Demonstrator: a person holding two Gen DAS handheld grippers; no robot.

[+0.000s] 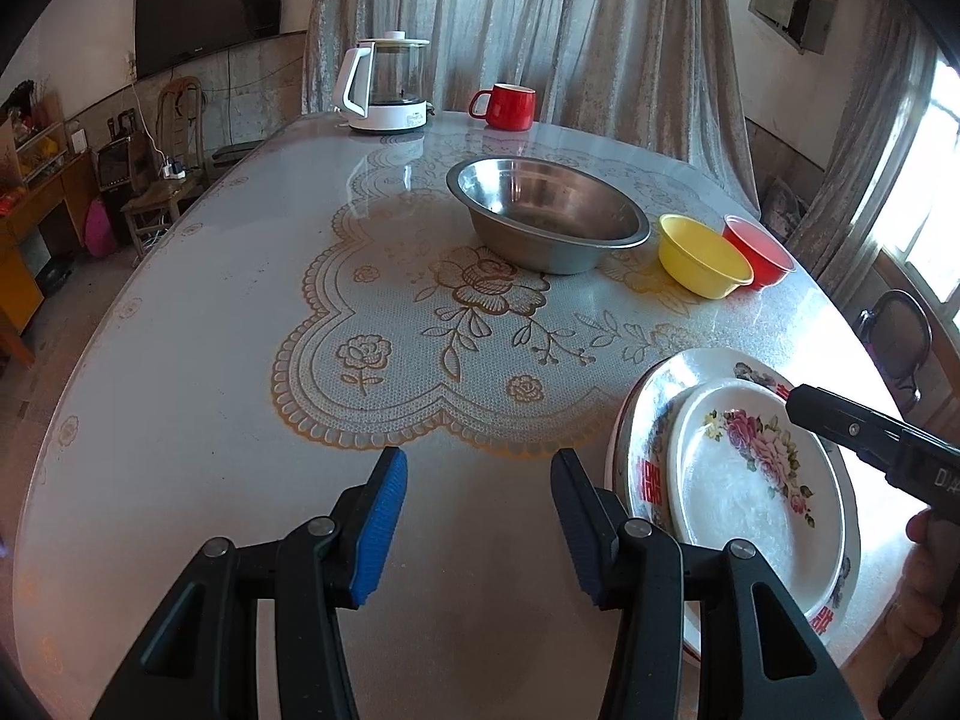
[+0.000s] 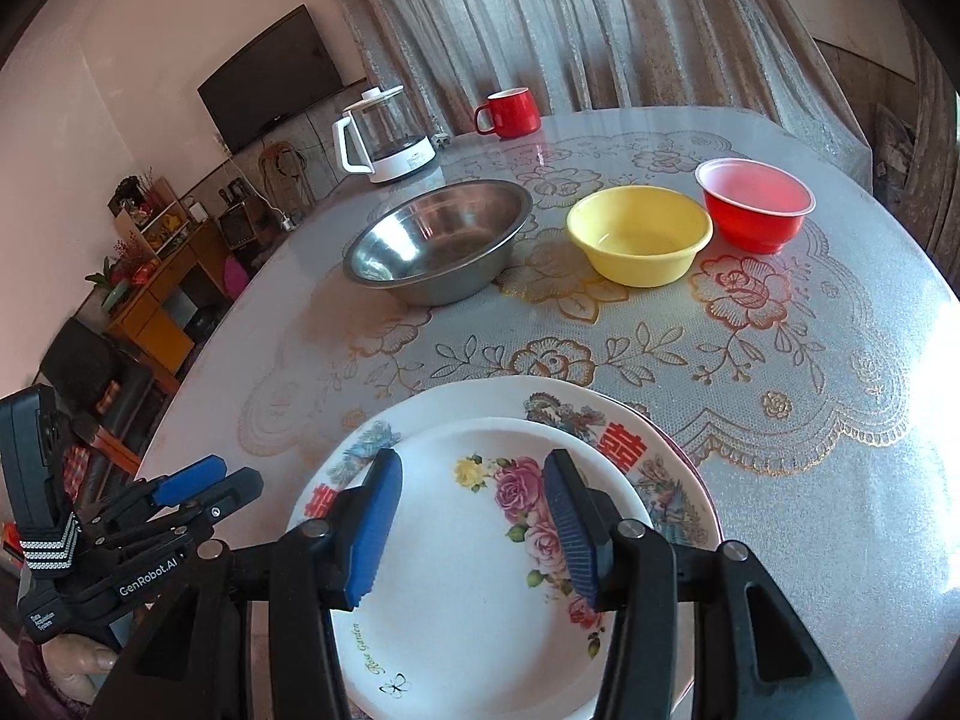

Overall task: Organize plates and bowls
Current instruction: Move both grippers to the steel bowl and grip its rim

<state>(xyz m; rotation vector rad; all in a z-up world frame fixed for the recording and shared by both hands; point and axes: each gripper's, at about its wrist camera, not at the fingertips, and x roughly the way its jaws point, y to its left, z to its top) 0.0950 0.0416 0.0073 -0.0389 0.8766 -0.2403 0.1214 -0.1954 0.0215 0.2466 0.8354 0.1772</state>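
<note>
A small white plate with pink roses (image 2: 480, 570) lies stacked on a larger plate with red characters (image 2: 624, 450) at the table's near edge; the stack also shows in the left wrist view (image 1: 750, 480). My right gripper (image 2: 474, 522) is open and empty just above the rose plate. My left gripper (image 1: 480, 516) is open and empty over bare table, left of the stack. Farther back stand a steel bowl (image 2: 438, 240), a yellow bowl (image 2: 639, 240) and a red bowl (image 2: 756, 210) in a row.
A white kettle (image 1: 384, 87) and a red mug (image 1: 504, 105) stand at the table's far edge before a curtain. The round table (image 1: 180, 360) has a lace-patterned cover. A chair (image 1: 900, 342) stands at the right, shelves and a TV at the left.
</note>
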